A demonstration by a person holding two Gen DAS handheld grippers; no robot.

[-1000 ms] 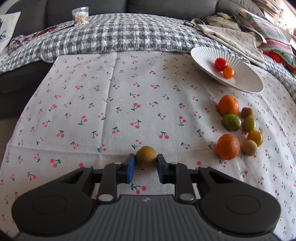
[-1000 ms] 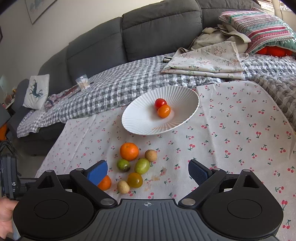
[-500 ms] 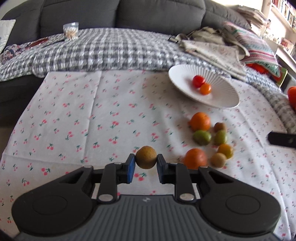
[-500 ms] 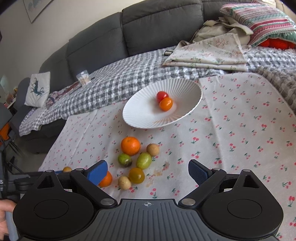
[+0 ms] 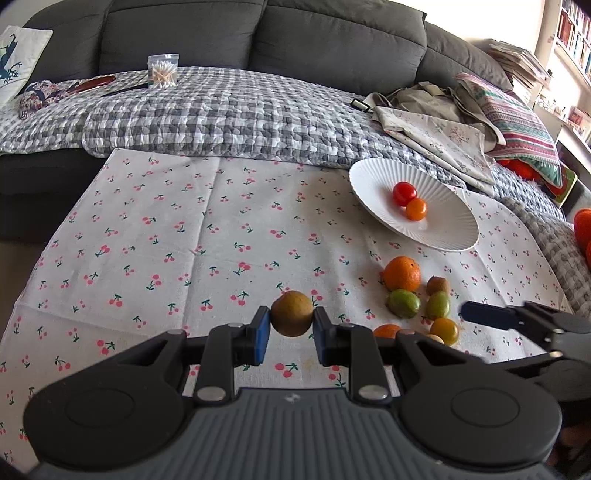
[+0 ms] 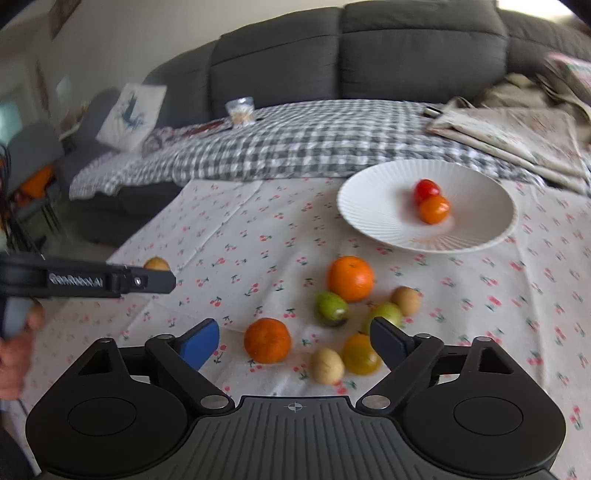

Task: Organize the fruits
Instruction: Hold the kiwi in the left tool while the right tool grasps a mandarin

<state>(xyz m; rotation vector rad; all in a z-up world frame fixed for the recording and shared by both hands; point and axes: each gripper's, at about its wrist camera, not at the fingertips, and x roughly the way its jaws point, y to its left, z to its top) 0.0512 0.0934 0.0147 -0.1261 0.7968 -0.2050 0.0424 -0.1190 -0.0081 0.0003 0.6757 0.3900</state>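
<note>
Cherry-print cloth (grey sofa behind) carries fruit; left gripper jaws clamp a brown fruit; right gripper jaws wide, empty

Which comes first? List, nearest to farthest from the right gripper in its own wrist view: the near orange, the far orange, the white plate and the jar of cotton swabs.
1. Near orange, between the right gripper fingers, slightly left.
2. Far orange, just beyond, right of centre.
3. White plate, farther back on the right.
4. Jar of cotton swabs, on the checked blanket.
</note>
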